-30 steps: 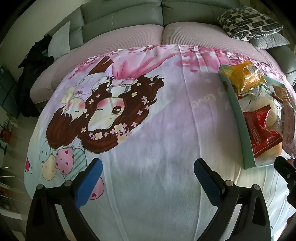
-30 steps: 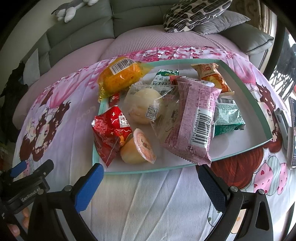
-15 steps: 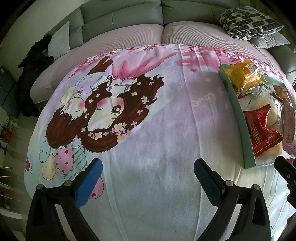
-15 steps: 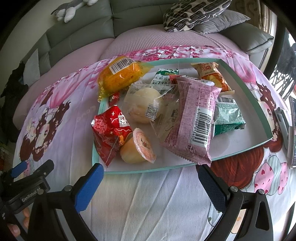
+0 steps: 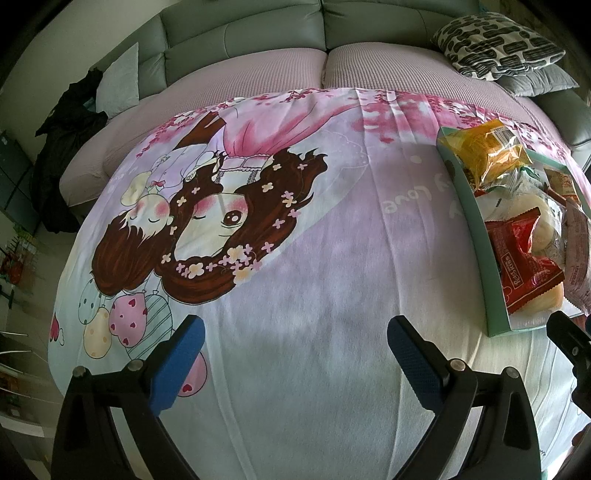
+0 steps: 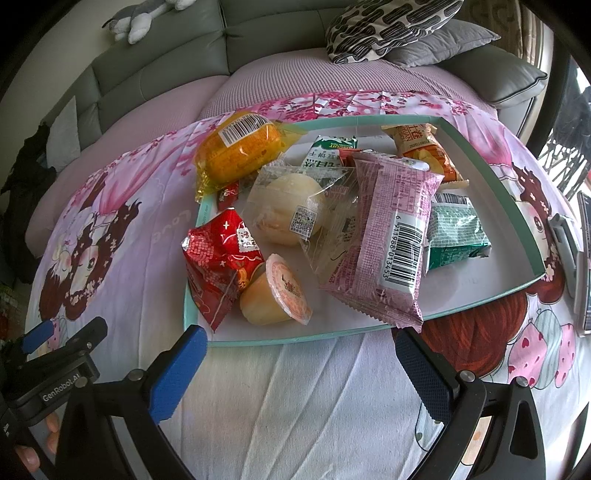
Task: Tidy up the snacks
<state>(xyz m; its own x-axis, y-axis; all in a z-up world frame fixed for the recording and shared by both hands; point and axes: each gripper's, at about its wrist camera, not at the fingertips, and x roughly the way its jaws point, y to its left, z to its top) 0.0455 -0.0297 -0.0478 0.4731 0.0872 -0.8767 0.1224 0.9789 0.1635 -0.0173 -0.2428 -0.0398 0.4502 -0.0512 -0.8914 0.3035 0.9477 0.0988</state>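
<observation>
A shallow teal-rimmed tray (image 6: 280, 341) lies on a cartoon-print cloth and holds several snacks: a yellow packet (image 6: 240, 151), a red packet (image 6: 218, 258), a jelly cup (image 6: 273, 295), a clear-wrapped bun (image 6: 284, 214), a pink packet (image 6: 388, 236), a green packet (image 6: 456, 232) and an orange packet (image 6: 424, 147). My right gripper (image 6: 295, 369) is open and empty just in front of the tray's near rim. My left gripper (image 5: 295, 354) is open and empty over bare cloth, with the tray (image 5: 476, 236) at its right.
A grey sofa (image 5: 240, 40) with a pink seat cover curves behind the cloth. Patterned and grey pillows (image 6: 391, 29) lie at the back right. A dark garment (image 5: 62, 147) hangs at the far left. A flat device (image 6: 576, 258) lies right of the tray.
</observation>
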